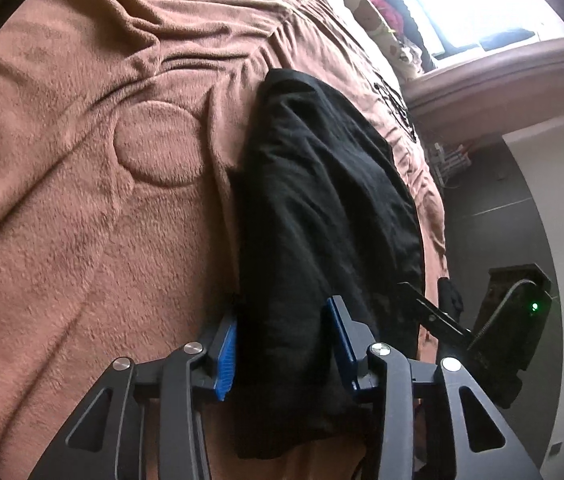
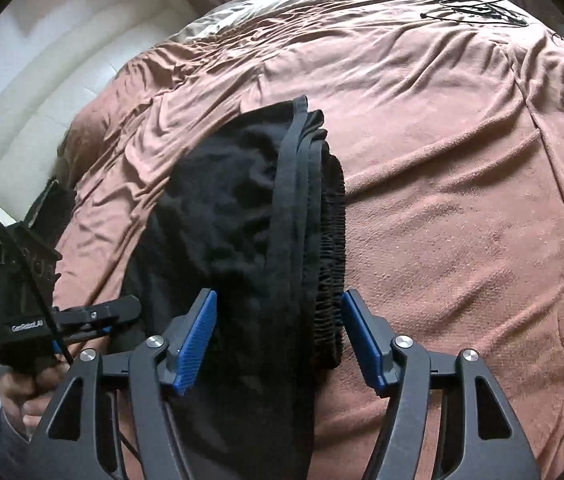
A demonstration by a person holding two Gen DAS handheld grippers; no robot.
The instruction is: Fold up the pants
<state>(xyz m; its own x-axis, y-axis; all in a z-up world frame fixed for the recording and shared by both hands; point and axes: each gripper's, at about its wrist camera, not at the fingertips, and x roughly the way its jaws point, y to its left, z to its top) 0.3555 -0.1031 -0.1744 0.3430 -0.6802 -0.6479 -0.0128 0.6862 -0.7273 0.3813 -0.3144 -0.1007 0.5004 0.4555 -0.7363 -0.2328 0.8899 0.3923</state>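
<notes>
The black pants [image 1: 322,208] lie folded into a thick bundle on a bed covered by a brown blanket [image 1: 82,200]. In the left wrist view the near end of the bundle runs toward six o'clock and is cut off behind the gripper's frame, so its lower edge cannot be made out. The left gripper [image 1: 284,340] has its blue-padded fingers [image 1: 226,356] on either side of the bundle; the left pad lies against the cloth and the right pad sits at its edge, but whether they truly squeeze it cannot be told.

In the right wrist view the pants [image 2: 242,220] show their gathered waistband [image 2: 328,240] along the three o'clock side, with layered hems beside it. The right gripper [image 2: 278,332] has its fingers [image 2: 198,344] spread; the waistband end lies between them, with a clear gap at the right pad.

At nine o'clock in that view the other gripper is partly seen, held by a hand [image 2: 22,392] half hidden behind the frame. A thin black cable [image 2: 478,10] lies on the blanket near one o'clock, too small to read well.
</notes>
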